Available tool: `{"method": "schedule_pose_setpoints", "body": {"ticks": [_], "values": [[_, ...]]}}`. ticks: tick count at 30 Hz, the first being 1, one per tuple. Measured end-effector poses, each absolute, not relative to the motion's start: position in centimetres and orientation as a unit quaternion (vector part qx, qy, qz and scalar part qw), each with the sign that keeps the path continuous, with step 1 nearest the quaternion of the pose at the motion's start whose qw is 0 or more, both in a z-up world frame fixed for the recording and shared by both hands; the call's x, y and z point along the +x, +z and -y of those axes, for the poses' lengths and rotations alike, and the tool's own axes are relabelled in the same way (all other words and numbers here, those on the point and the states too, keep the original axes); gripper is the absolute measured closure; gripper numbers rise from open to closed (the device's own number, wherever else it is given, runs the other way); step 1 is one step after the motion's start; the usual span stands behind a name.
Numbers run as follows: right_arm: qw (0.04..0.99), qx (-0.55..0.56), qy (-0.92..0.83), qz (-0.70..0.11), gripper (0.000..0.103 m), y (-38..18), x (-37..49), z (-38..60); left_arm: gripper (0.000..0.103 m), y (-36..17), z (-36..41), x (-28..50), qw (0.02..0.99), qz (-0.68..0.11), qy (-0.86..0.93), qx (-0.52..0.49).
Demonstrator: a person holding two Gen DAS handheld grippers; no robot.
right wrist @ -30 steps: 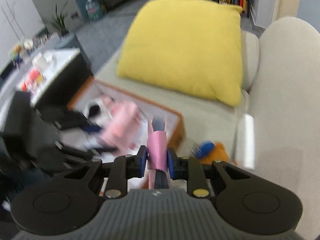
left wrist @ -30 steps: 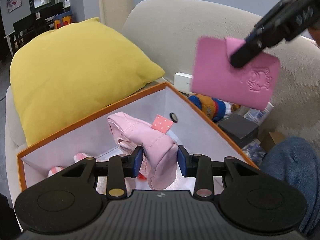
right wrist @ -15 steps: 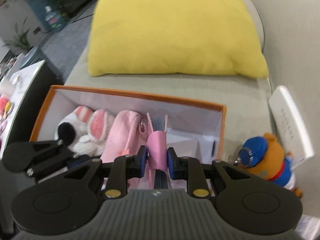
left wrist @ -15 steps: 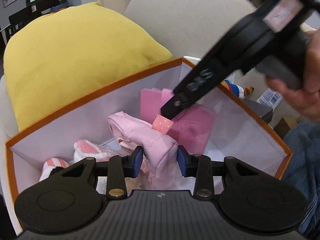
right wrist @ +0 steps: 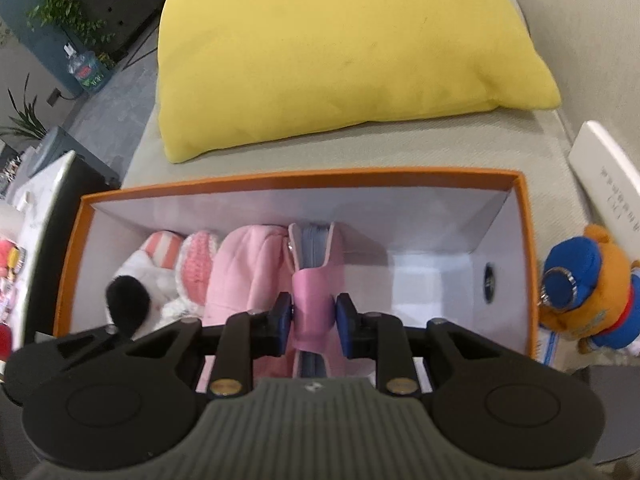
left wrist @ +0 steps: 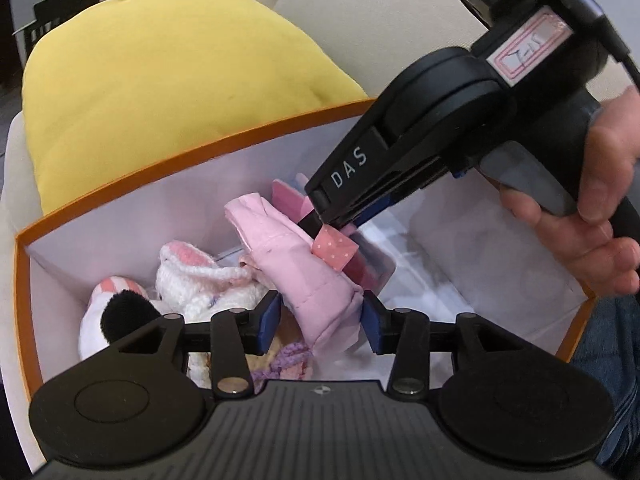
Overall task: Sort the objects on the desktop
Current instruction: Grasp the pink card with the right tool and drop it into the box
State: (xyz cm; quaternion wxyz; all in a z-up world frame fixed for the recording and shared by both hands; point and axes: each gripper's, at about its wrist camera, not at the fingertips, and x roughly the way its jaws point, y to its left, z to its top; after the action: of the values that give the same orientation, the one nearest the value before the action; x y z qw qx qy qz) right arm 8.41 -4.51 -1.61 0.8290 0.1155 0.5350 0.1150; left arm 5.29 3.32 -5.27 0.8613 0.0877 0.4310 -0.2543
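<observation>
An orange-rimmed box [left wrist: 200, 152] with white walls sits on a sofa. My left gripper [left wrist: 320, 324] is down inside it with a pink padded pouch [left wrist: 304, 272] between its jaws. The jaws are opening, and a gap shows at the left pad. My right gripper [right wrist: 314, 320] reaches in beside it around a pink wallet [right wrist: 316, 256] that stands on edge against the pouch [right wrist: 244, 276]. Its jaws are opening too, and the pads barely clear the wallet's strap. White and pink plush toys [left wrist: 200, 276] lie at the box's left end.
A yellow cushion [right wrist: 340, 48] leans on the sofa behind the box [right wrist: 304, 176]. An orange bear toy in blue [right wrist: 580, 292] and a white flat box [right wrist: 604, 168] lie right of the box. A person's hand [left wrist: 600, 200] holds the right gripper. The box's right half is bare.
The right gripper swung down from above the sofa into the box with the wallet. The left gripper sank with the pouch. Both pairs of jaws have widened slightly.
</observation>
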Motion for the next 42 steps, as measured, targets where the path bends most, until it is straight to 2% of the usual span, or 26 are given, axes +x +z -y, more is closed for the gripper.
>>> {"method": "schedule_pose_setpoints", "body": {"ticks": [8, 10, 14, 21, 25, 35, 42], "values": [[0.825, 0.167, 0.114, -0.528, 0.074, -1.2, 7.7, 5.6, 0.054, -5.5, -2.7, 5.6, 0.861, -0.446, -0.234, 0.070], [0.822, 0.180, 0.115, -0.528, 0.078, -1.5, 7.6, 5.6, 0.056, -5.5, -2.5, 6.0, 0.859, -0.452, -0.229, 0.068], [0.820, 0.195, 0.117, -0.525, 0.078, -1.7, 7.5, 6.1, 0.059, -5.9, -2.3, 6.5, 0.854, -0.469, -0.219, 0.048], [0.820, 0.196, 0.127, -0.522, 0.074, -1.4, 7.3, 6.5, 0.054, -5.5, -2.0, 6.1, 0.860, -0.459, -0.215, 0.051], [0.822, 0.198, 0.129, -0.519, 0.071, -1.0, 7.2, 6.6, 0.045, -4.8, -1.7, 5.7, 0.867, -0.449, -0.209, 0.060], [0.830, 0.190, 0.142, -0.505, 0.069, 0.4, 6.4, 7.2, 0.045, -3.0, -1.9, 5.2, 0.879, -0.430, -0.193, 0.073], [0.853, 0.132, 0.197, -0.464, 0.069, 5.3, 3.1, 10.4, 0.045, 1.1, -2.0, 3.4, 0.894, -0.396, -0.194, 0.085]]}}
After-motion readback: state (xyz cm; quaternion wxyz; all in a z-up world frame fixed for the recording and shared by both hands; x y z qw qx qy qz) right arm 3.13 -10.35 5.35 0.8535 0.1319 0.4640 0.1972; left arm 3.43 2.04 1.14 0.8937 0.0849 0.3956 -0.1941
